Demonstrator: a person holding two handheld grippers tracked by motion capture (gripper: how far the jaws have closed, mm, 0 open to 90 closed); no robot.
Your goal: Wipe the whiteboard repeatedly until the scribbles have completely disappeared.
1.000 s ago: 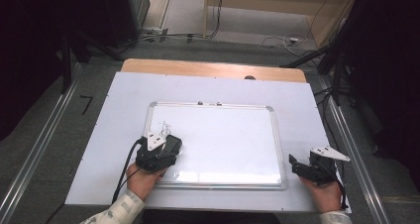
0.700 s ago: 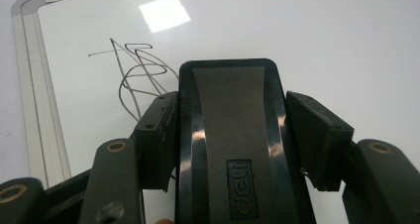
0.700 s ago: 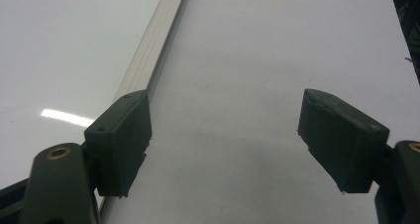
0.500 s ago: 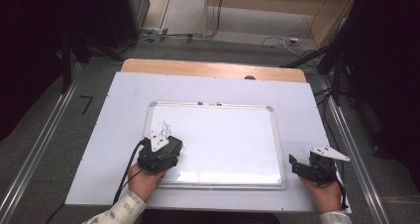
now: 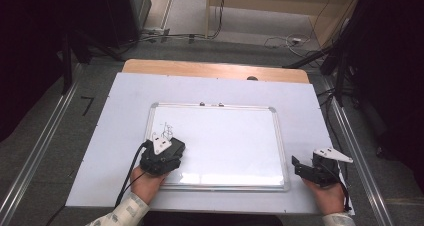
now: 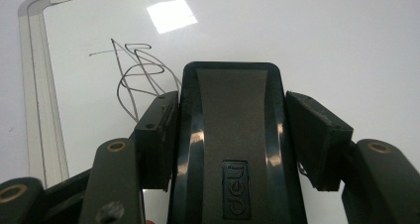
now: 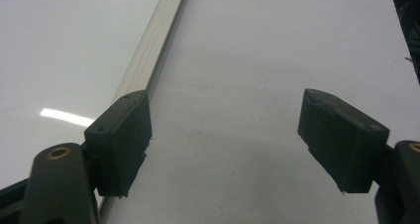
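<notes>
One white rectangular whiteboard with a silver metal frame (image 5: 235, 136) lies at the centre of the high view. One black plastic block eraser (image 6: 233, 149) sits at the lower middle of the left gripper view. One black scribble of pen lines (image 6: 138, 75) marks the board, upper left. Two black handheld grippers, left (image 5: 167, 148) and right (image 5: 300, 166), lower frame

My left claw (image 6: 233, 135) clamps a black eraser (image 6: 233, 135) flat on the whiteboard (image 5: 225, 136), just beside black scribbles (image 6: 138, 75) near its left frame edge.
</notes>
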